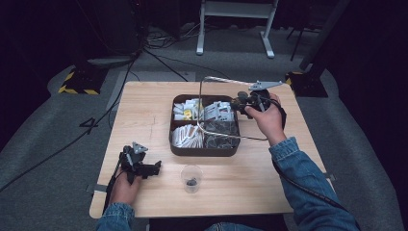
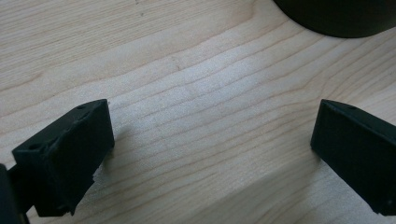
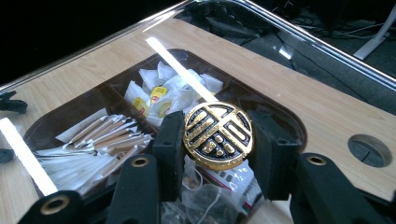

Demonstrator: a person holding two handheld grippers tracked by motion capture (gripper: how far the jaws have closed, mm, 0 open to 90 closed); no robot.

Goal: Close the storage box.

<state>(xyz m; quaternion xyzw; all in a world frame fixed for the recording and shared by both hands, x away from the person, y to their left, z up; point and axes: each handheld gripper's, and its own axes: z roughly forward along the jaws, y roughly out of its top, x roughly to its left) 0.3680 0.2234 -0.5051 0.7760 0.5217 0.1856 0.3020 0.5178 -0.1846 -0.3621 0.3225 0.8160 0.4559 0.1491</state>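
My right gripper (image 1: 240, 103) is shut on a round gold-and-black knob (image 3: 218, 135), the pads pressing on both its sides. The knob belongs to a clear lid (image 1: 226, 79), which hangs tilted over the right half of a dark brown tray (image 1: 202, 151). The tray's compartments hold white sachets (image 1: 187, 136), tea bags (image 3: 161, 95) and paper-wrapped sticks (image 3: 105, 133). At the table's near left my left gripper (image 1: 156, 167) rests low over the wood. Its jaws (image 2: 212, 140) stand wide open with nothing between them.
A clear plastic cup (image 1: 191, 178) with something small and dark in it stands in front of the tray. The wooden table (image 1: 144, 110) has a round hole (image 3: 369, 150) near its edge. Cables and a white stand (image 1: 235, 19) lie on the floor beyond.
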